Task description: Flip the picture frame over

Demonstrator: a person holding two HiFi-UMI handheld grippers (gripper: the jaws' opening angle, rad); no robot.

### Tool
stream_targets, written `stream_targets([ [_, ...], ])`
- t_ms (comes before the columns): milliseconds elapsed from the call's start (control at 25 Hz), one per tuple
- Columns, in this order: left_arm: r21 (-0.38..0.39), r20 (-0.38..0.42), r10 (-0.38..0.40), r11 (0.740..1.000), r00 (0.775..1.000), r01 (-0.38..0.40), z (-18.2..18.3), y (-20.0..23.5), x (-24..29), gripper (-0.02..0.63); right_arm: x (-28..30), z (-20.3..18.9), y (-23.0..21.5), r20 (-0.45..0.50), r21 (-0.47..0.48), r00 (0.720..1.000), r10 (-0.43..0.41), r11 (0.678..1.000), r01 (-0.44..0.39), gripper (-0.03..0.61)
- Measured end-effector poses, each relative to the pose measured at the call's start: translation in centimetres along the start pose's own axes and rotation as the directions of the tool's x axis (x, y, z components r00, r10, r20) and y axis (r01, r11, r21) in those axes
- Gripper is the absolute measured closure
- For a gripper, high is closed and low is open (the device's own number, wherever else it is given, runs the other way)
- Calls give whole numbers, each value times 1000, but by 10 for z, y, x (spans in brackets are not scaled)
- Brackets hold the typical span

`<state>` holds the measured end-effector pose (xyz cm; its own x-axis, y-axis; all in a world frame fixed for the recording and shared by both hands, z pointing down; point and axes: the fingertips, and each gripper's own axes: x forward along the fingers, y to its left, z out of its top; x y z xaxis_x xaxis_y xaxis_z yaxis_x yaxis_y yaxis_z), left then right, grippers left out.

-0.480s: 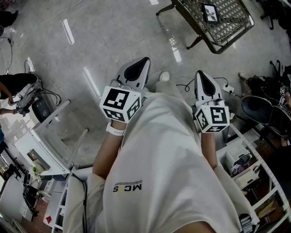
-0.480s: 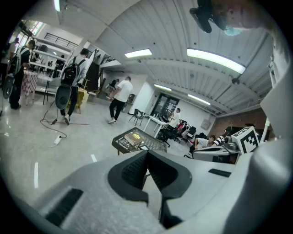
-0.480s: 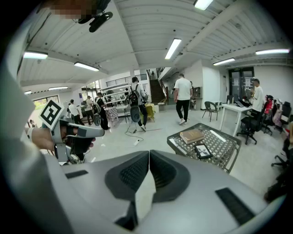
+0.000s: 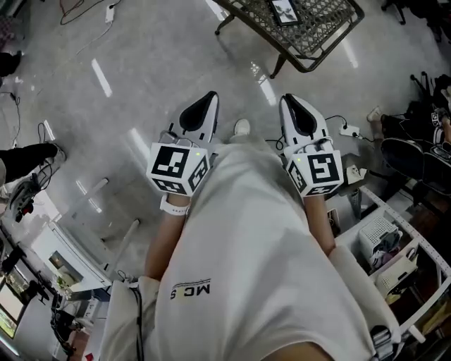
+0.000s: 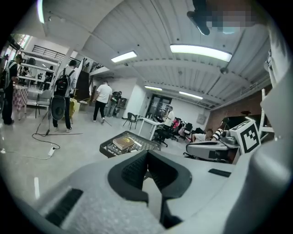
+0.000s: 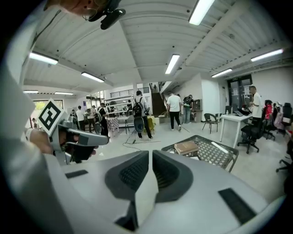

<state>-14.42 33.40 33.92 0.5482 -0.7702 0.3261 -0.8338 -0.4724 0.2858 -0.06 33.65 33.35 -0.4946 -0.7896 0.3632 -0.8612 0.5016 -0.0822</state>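
The picture frame (image 4: 285, 10) lies on a low dark mesh table (image 4: 325, 39) at the top of the head view, well ahead of both grippers. It shows as a brown flat slab (image 5: 122, 142) in the left gripper view and again as the frame (image 6: 186, 147) in the right gripper view. My left gripper (image 4: 208, 96) and right gripper (image 4: 288, 99) are held side by side in front of the person's white shirt, above the bare floor. Both point toward the table, jaws shut and empty, as seen at the left gripper (image 5: 147, 152) and the right gripper (image 6: 150, 152).
White shelving with boxes (image 4: 391, 247) stands at the right and a white desk frame (image 4: 63, 247) at the left. Cables and a power strip (image 4: 347, 130) lie on the floor. Several people (image 6: 174, 109) stand far back, near office chairs (image 5: 162, 133).
The view has shifted, so the table and frame sit further left and higher in the head view. Both grippers have come closer together and a little higher in the picture, still shut.
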Motion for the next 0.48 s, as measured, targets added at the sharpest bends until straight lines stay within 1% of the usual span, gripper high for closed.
stream_targets([
  [120, 18, 4, -18, 1000, 1000, 18, -2, -32, 18, 589, -14, -9, -29, 15, 21, 1000, -2, 1000, 2, 558],
  [240, 57, -21, -46, 997, 999, 48, -8, -55, 29, 589, -26, -16, -55, 33, 40, 999, -20, 999, 19, 558],
  [360, 77, -39, -35, 996, 999, 38, -10, -61, 32, 589, -30, -20, -74, 49, 53, 998, -37, 998, 35, 558],
  [480, 75, -55, -16, 997, 998, 20, -11, -49, 35, 589, -18, -30, -82, 33, 92, 998, -49, 995, 46, 558],
])
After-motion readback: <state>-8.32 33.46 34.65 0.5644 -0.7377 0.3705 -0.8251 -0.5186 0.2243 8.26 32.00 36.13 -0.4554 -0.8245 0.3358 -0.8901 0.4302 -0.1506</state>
